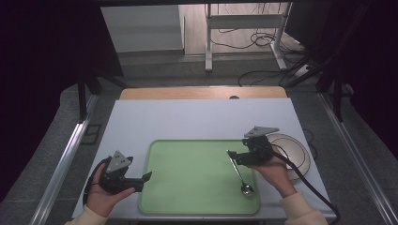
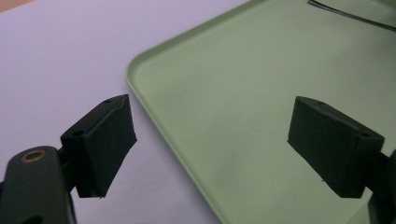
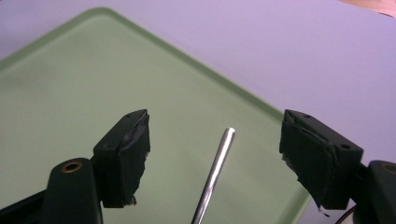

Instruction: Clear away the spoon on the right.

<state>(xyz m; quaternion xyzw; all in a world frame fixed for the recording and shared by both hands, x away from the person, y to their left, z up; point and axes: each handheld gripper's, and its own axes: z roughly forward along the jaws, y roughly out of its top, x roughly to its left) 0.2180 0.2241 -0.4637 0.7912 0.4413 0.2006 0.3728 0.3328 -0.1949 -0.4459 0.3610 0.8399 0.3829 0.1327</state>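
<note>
No brand, label or writing can be read on any of the things here. The shallow pale green rectangular tray (image 1: 187,168) with rounded corners lies on the white table top (image 1: 197,117), near the person's edge. It holds one thing: a slim metal spoon (image 1: 239,176), which lies flat near the tray's right side, with its bowl toward the person and its handle pointing away. The rest of the tray floor is bare. To the right of the tray, on the table, stands a round cream plate (image 1: 300,157) with a darker rim; what is inside it I cannot tell, because the hand and gripper cover part of it.

The right gripper (image 3: 215,154) is over the far end of the spoon handle. Its jaws are spread wide, the handle's tip lies between them, and neither pad touches it. The spoon rests on the tray by itself.

The left gripper (image 2: 212,149) is at the left edge of the tray, near its front corner. Its jaws are also spread wide, one over the table top and one over the tray, with nothing between them but the tray rim below.
</note>
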